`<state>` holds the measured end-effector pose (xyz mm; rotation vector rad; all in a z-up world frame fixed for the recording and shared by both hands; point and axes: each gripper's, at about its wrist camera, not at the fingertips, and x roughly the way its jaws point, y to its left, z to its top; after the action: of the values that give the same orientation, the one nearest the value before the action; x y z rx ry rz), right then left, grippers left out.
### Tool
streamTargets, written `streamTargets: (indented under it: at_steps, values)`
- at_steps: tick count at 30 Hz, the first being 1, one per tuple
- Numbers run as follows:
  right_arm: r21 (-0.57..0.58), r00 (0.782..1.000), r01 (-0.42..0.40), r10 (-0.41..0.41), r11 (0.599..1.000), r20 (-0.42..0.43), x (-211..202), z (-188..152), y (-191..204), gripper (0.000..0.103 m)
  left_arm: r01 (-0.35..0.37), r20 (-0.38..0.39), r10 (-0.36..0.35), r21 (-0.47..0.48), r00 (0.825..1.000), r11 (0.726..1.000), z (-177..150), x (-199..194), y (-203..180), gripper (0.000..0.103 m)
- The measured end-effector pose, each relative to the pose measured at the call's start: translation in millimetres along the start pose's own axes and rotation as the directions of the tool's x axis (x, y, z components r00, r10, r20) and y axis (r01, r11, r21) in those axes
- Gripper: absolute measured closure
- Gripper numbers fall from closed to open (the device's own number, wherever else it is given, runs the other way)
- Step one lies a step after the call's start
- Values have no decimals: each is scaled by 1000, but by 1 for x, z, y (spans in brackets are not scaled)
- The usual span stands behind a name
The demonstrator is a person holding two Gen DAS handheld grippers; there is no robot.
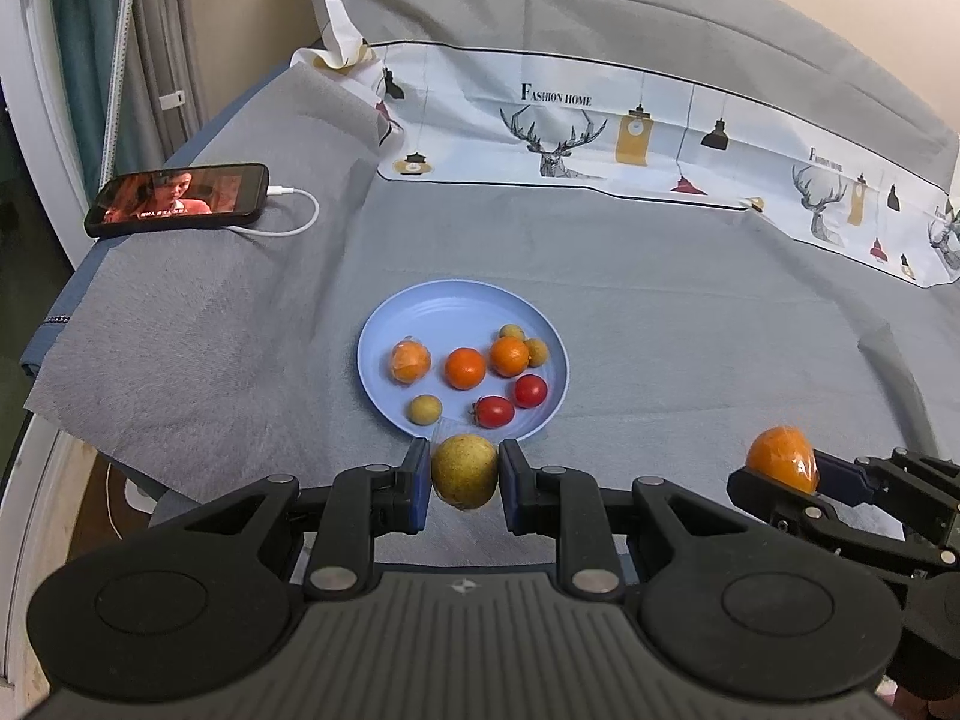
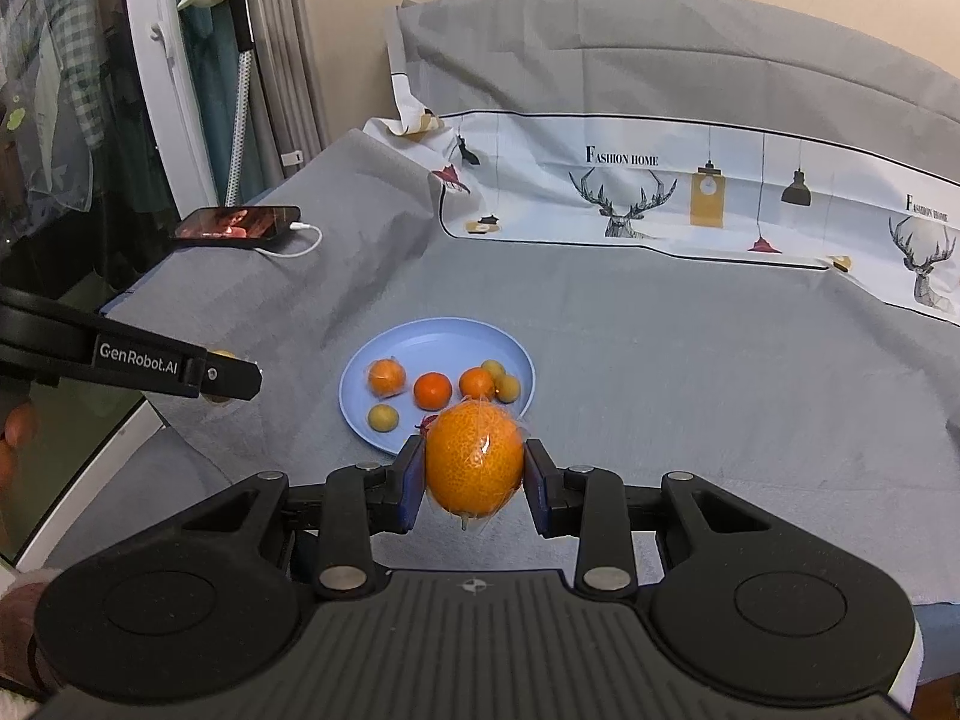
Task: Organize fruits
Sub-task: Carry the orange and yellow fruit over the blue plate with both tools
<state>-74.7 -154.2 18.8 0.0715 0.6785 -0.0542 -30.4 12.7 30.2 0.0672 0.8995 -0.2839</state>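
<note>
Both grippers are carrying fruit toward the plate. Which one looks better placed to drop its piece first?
Probably the left gripper. Its yellow-green fruit sits right at the blue plate's near rim. The right gripper holds its wrapped orange further off to the side.

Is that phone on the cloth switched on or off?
On: the phone has a lit screen showing a video picture, and a white cable is plugged into it.
</note>
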Motion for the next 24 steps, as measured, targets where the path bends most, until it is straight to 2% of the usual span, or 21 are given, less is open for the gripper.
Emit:
streamTargets:
  at_steps: [12,24]
  values:
    - [21,999,-3,4,1000,-49,27,6,-6,67,-20,-33,19,-26,999,999,21,30,13,77]
    - [45,995,-34,38,998,-89,73,25,-9,67,-35,-57,33,-39,998,999,54,69,23,77]
